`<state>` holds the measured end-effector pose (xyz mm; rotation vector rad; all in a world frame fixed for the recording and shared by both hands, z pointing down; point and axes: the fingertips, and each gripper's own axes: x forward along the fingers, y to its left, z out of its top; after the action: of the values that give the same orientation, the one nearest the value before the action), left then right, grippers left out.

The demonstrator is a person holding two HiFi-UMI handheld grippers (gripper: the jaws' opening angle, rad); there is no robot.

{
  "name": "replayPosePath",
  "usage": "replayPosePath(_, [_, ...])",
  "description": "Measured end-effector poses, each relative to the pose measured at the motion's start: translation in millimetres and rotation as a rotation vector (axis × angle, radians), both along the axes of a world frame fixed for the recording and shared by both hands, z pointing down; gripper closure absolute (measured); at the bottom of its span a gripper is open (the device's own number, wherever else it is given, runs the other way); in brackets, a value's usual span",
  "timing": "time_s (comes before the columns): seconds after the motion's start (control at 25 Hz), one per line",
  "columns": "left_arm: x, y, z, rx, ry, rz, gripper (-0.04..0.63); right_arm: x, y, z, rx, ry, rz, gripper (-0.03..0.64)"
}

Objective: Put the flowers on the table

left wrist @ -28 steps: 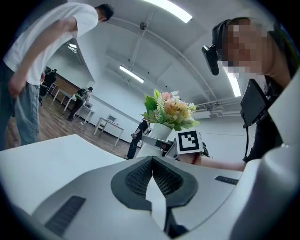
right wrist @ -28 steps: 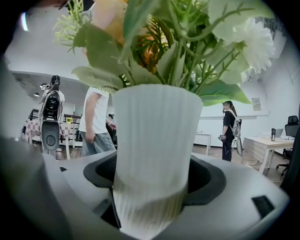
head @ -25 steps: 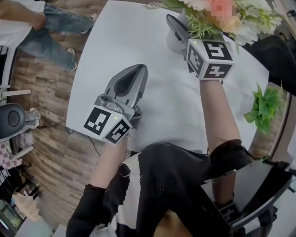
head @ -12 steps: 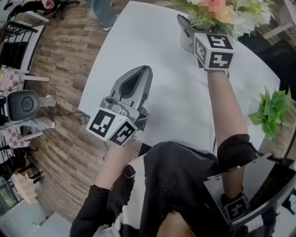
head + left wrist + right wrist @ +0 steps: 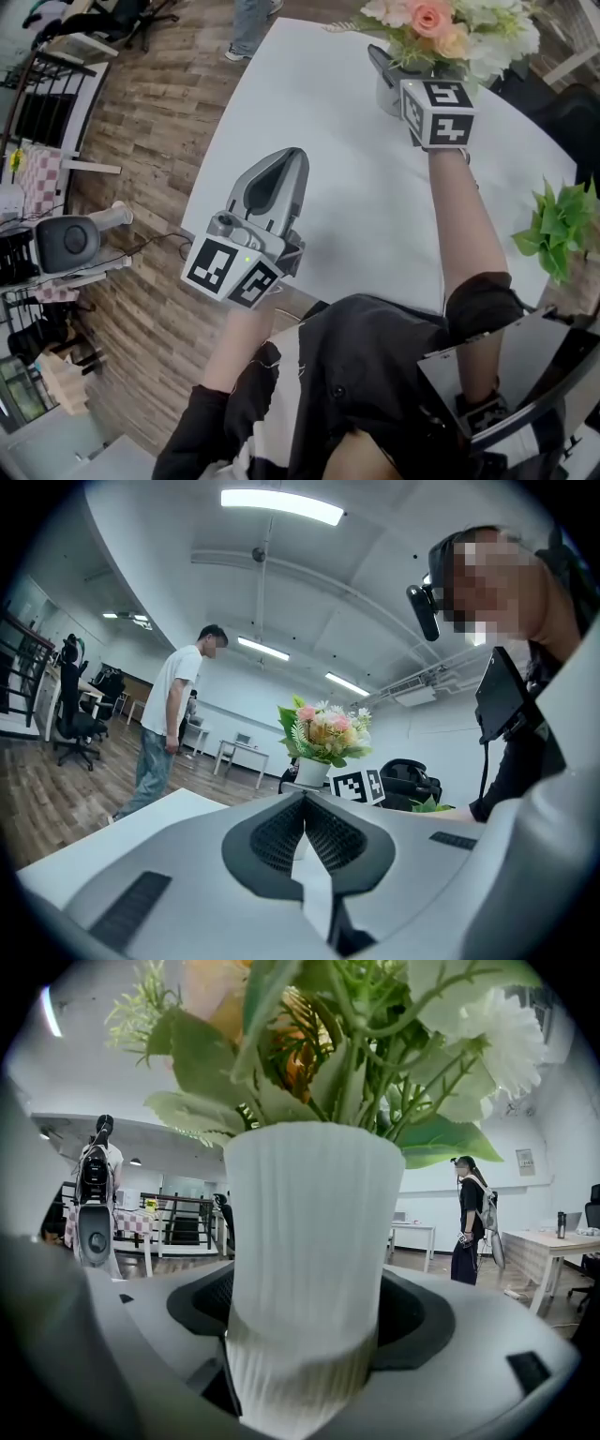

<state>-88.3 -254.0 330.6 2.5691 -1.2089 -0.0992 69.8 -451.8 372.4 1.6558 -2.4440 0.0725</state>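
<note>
White ribbed vase (image 5: 309, 1269) fills the space between the fingers (image 5: 422, 1321) of my right gripper (image 5: 392, 82). In the right gripper view both dark pads press against its lower wall, one on each side, so the fingers are clamped around it. The vase's base dips below the pads and out of sight. The flowers (image 5: 375, 1035) rise straight out of the vase, green leaves and pale blooms spreading above its rim.

From the head view the bouquet sits at the far side of the white worktop (image 5: 347, 187), pink and cream blooms on top and the vase upright beneath them. I cannot tell whether the base touches the worktop or hangs just above it.

My right forearm (image 5: 459, 225) stretches forward across the worktop, nearly straight. The marker cube (image 5: 438, 112) faces up and the gripper points away from me, at the vase.

My left gripper (image 5: 286, 161) hangs over the near left edge of the worktop, well apart from the vase, nose pointing forward. Its fingers are closed on each other with nothing between them; the left gripper view shows the pads meeting at the tip. That view tilts slightly upward, looking across the worktop to the flowers and to a standing person (image 5: 173, 724) beyond it. A leafy plant (image 5: 558, 230) shows beside the worktop's right edge, and wooden floor (image 5: 141, 141) lies to the left.
</note>
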Motion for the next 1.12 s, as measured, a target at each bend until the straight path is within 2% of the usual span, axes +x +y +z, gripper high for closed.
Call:
replayPosePath(0.32, [-8, 20, 0, -0.015, -0.005, 0.019, 0.581, 1, 4, 5, -0.042, 0.033, -0.026, 0.21])
replayPosePath(0.4, [-11, 21, -6, -0.013, 0.015, 0.009, 0.581, 3, 6, 6, -0.062, 0.03, -0.024, 0.21])
replayPosePath(0.72, [-8, 27, -24, 0.013, 0.028, 0.011, 0.581, 17, 19, 14, -0.136, -0.098, 0.017, 0.204])
replayPosePath(0.92, [-14, 39, -38, 0.031, 0.041, -0.007, 0.583, 11, 29, 11, -0.133, -0.092, -0.024, 0.204])
replayPosePath(1.12, [-17, 60, -42, 0.048, 0.029, -0.021, 0.581, 15, 43, 8, -0.122, -0.075, -0.013, 0.204])
